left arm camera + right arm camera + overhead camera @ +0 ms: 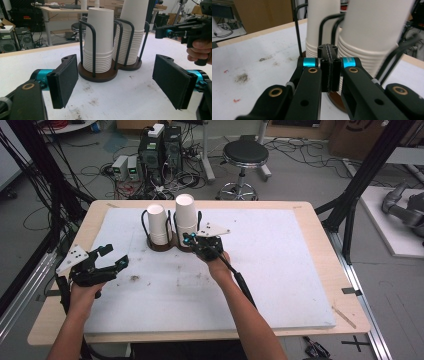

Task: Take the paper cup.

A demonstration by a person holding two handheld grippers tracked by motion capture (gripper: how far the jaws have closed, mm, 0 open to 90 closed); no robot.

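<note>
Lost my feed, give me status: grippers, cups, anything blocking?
Left gripper open, empty, clear of holder. Right gripper fingers shut on nothing, at taller cup stack. Both stacks upright in wire holder. Nothing blocking.

Two stacks of white paper cups (pixel 172 222), upturned, upright in a dark twin-ring wire holder (pixel 162 244) on the white mat (pixel 280 270); right stack taller.

Black left gripper (pixel 112 257), right gripper (pixel 189 239), teal joints, brass rivets, grey three-cornered plates, bare forearms
</note>
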